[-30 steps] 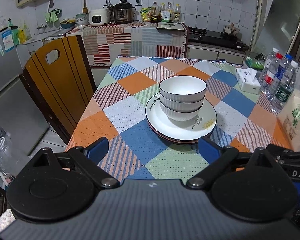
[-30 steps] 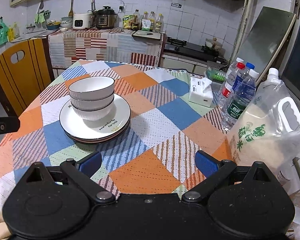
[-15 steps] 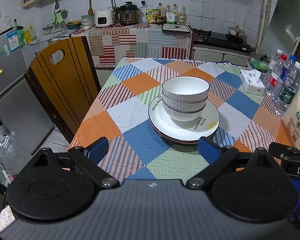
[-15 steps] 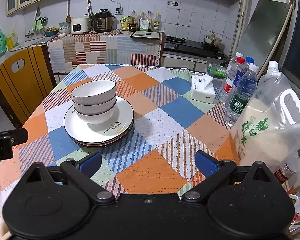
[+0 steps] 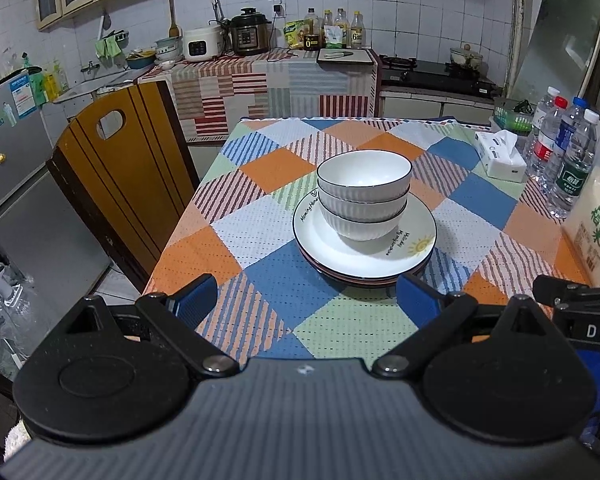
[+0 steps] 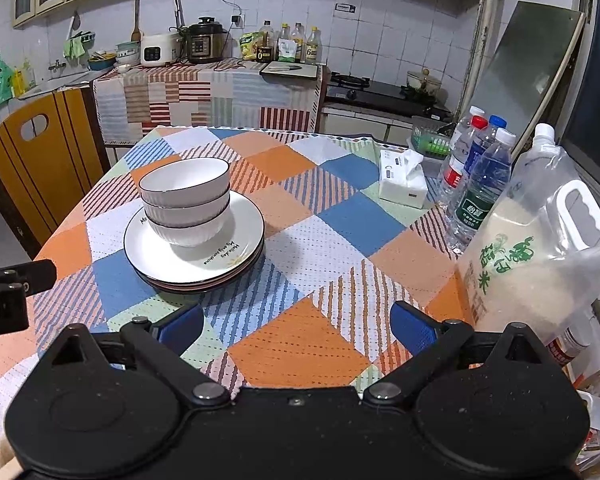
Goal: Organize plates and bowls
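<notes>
Bowls (image 5: 364, 194), three nested, sit on a stack of plates (image 5: 364, 240) at mid-tabletop (image 5: 236, 264), at 12 o'clock from the left tool (image 5: 306, 298) and 10 o'clock from the right tool (image 6: 296, 326). Both tools hang spread and empty, short of the stack. Stacking looks complete; if the pile needs moving, a steady grip on the plate rims from opposite sides, lifted level, seems wise to keep the bowls from sliding. A patchwork cloth covers the tabletop. Water bottles (image 6: 480, 184), a tissue box (image 6: 404, 182) and a rice bag (image 6: 532, 256) crowd 2 o'clock; a wooden chair (image 5: 116, 176) stands at 9 o'clock in a tiled kitchen.
</notes>
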